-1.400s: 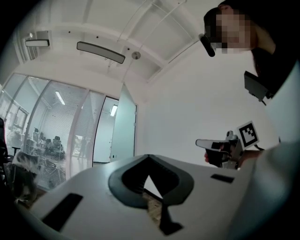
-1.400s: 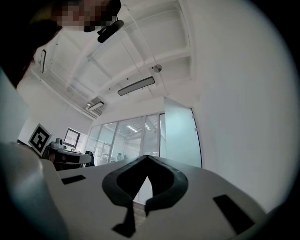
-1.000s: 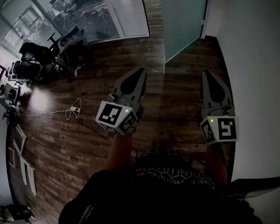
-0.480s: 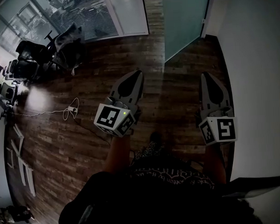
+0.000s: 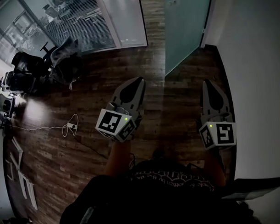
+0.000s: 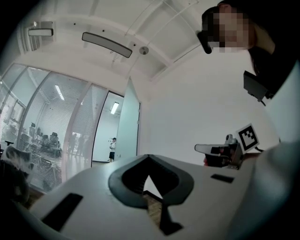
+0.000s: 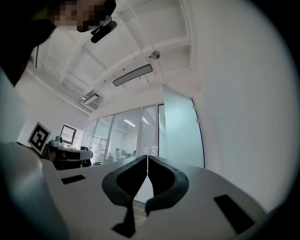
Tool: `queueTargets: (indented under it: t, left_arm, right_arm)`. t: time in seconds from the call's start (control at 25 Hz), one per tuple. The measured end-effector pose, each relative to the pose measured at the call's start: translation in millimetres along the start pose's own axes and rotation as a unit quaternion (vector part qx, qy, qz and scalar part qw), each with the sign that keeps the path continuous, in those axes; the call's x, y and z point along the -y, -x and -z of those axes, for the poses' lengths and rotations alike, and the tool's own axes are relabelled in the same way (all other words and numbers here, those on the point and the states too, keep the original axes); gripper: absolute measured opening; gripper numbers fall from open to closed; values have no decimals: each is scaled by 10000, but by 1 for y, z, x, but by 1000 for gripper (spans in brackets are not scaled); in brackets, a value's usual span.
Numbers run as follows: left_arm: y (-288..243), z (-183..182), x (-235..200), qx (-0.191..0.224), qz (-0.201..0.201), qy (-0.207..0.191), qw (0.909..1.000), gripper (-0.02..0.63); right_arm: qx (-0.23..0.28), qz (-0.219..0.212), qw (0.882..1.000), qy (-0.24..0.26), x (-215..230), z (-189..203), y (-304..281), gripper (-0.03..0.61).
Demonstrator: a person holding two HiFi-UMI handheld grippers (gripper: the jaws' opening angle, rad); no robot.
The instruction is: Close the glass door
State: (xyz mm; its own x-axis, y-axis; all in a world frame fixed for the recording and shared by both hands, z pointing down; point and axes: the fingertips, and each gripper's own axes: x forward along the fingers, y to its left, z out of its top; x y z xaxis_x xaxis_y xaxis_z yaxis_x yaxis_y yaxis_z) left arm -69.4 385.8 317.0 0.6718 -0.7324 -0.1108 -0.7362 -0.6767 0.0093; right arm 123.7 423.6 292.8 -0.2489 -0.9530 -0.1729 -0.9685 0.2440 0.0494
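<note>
The frosted glass door (image 5: 185, 25) stands open at the top of the head view, hinged at the white wall on the right, its free edge out over the wood floor. My left gripper (image 5: 139, 80) is shut and holds nothing; it points at the floor left of the door's free edge. My right gripper (image 5: 208, 82) is shut and empty too, short of the door's lower edge. In the left gripper view the door (image 6: 127, 126) stands ahead beyond the left gripper (image 6: 149, 157). From the right gripper (image 7: 147, 157) the door (image 7: 180, 136) fills the middle, ahead.
Black office chairs (image 5: 60, 61) crowd the upper left beside a glass partition with blinds (image 5: 77, 24). A white cable (image 5: 67, 128) lies on the floor at left, with white strips (image 5: 18, 173) farther left. The white wall (image 5: 253, 59) runs along the right. A person (image 6: 112, 149) stands far off in a doorway.
Both grippers have travelled forward together toward the door. The door's lower edge, the chairs and the cable have slid down the head view, so the door is nearer. Both stayed shut.
</note>
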Motion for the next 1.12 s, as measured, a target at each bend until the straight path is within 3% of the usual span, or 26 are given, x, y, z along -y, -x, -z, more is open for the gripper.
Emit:
queueTargets:
  t: [0.44, 0.6, 1.12]
  left_arm:
    - [-41, -1, -50, -35, 101, 59, 9999, 2]
    - [-68, 8, -56, -28, 202, 6, 9998, 2]
    - [-172, 7, -97, 201, -205, 12, 9996, 2]
  right_arm:
    - [-148, 122, 9998, 46, 7, 10, -64, 6]
    - [-140, 151, 9998, 6, 28, 16, -83, 6]
    - [-70, 9, 10000, -23, 115, 31, -184, 6]
